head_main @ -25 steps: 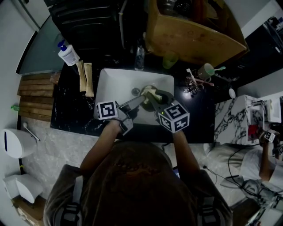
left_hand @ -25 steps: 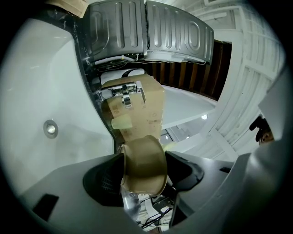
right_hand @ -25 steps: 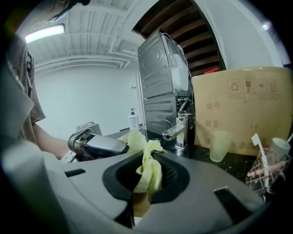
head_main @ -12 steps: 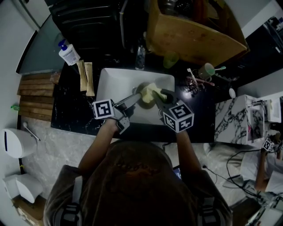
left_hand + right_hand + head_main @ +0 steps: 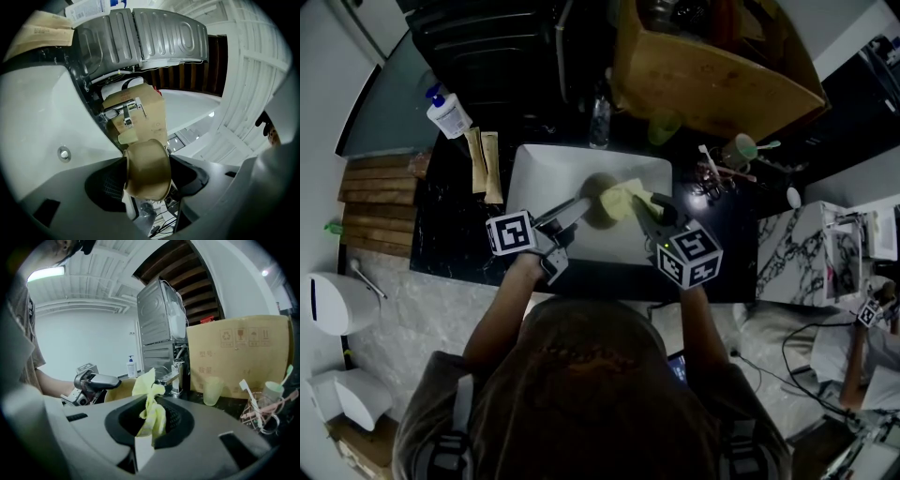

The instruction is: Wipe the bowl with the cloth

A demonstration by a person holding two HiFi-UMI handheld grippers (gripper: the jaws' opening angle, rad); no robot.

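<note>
A tan bowl (image 5: 595,197) is held over the white sink (image 5: 534,173). My left gripper (image 5: 581,204) is shut on the bowl's rim; in the left gripper view the bowl (image 5: 146,171) sits tilted between the jaws. A yellow cloth (image 5: 626,200) lies against the bowl from the right. My right gripper (image 5: 645,208) is shut on the cloth, which stands up crumpled between the jaws in the right gripper view (image 5: 151,406). There the left gripper (image 5: 96,380) and the bowl (image 5: 118,391) show just left of the cloth.
A faucet (image 5: 598,117) rises behind the sink on the black counter (image 5: 450,234). A pump bottle (image 5: 448,114) and two tan packets (image 5: 482,164) lie left. A pale green cup (image 5: 661,127), a toothbrush cup (image 5: 736,150) and a cardboard box (image 5: 712,56) are right and behind.
The cloth has slid right across the bowl with my right gripper, which drew back to the right. My left gripper and the bowl shifted a little left.
</note>
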